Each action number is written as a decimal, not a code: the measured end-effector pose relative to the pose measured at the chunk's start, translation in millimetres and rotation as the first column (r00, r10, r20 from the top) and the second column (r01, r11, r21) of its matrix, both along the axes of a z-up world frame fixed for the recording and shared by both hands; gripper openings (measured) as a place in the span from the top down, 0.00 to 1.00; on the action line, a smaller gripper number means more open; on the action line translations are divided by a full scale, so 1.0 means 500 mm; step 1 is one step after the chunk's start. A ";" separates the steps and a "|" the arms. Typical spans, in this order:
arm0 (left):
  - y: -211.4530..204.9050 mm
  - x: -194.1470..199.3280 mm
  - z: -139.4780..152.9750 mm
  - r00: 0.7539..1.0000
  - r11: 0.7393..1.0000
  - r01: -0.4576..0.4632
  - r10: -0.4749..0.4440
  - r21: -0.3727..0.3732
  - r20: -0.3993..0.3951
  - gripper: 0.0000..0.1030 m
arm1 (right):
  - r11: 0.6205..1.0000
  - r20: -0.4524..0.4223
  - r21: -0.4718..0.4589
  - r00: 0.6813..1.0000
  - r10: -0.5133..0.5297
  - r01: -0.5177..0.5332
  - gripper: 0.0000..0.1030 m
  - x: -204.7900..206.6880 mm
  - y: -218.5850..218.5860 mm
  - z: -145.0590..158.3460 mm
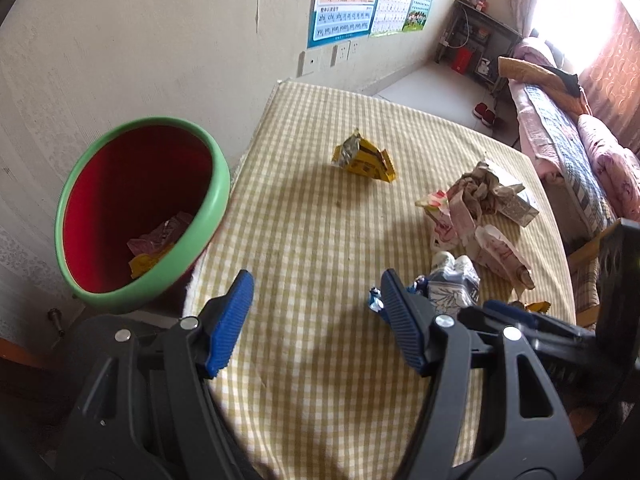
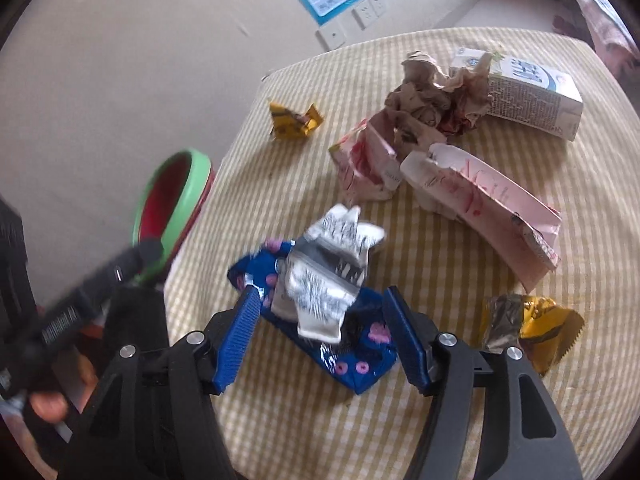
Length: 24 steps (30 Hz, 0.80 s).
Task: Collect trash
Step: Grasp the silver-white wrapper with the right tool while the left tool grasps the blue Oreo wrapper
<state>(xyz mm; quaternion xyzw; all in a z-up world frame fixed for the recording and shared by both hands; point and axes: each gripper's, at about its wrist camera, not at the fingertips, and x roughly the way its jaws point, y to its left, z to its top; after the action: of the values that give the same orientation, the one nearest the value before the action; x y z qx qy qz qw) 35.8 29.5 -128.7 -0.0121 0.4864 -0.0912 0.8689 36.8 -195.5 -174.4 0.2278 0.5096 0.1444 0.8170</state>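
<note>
Trash lies on a checked table. A green-rimmed red bin beside the table's left edge holds some wrappers. My left gripper is open and empty above the table near the bin. My right gripper is open around a crumpled white-and-grey wrapper lying on a blue wrapper; the same pair shows in the left wrist view. A yellow wrapper lies mid-table. Pink cartons, crumpled brown paper and a white milk carton lie behind. A gold wrapper lies to the right.
A wall with posters and sockets stands behind the table. A bed with pink bedding is to the right, with a shelf at the far end. The bin also shows left of the table in the right wrist view.
</note>
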 end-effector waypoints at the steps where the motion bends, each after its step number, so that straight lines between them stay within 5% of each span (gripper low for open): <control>1: -0.005 -0.001 -0.003 1.000 1.000 0.004 -0.004 0.000 -0.007 0.39 | 1.000 -0.009 0.007 1.000 -0.012 0.012 0.39 0.012 0.001 -0.005; 3: -0.013 -0.004 -0.006 1.000 1.000 0.014 -0.014 0.006 -0.009 0.39 | 1.000 -0.027 0.022 0.999 -0.017 0.018 0.39 0.029 0.006 -0.016; 7: -0.026 -0.012 -0.010 0.999 1.000 0.025 -0.025 0.007 -0.021 0.39 | 0.998 -0.049 0.060 0.999 -0.017 0.020 0.59 0.044 0.013 -0.032; 16: -0.084 -0.030 -0.061 0.988 0.995 0.082 -0.089 -0.058 -0.129 0.39 | 0.998 0.129 0.013 0.990 -0.056 0.055 0.60 -0.011 -0.038 0.063; 24: -0.157 -0.008 -0.126 0.969 0.991 0.080 -0.103 -0.109 -0.226 0.34 | 0.992 0.134 -0.012 0.983 -0.126 0.129 0.59 -0.051 -0.082 0.062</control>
<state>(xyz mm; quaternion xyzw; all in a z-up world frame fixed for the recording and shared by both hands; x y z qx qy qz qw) 31.8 -48.9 -191.7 -0.0432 0.5790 -0.1532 0.7997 11.4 -236.2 -143.7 0.2414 0.4399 0.1014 0.8590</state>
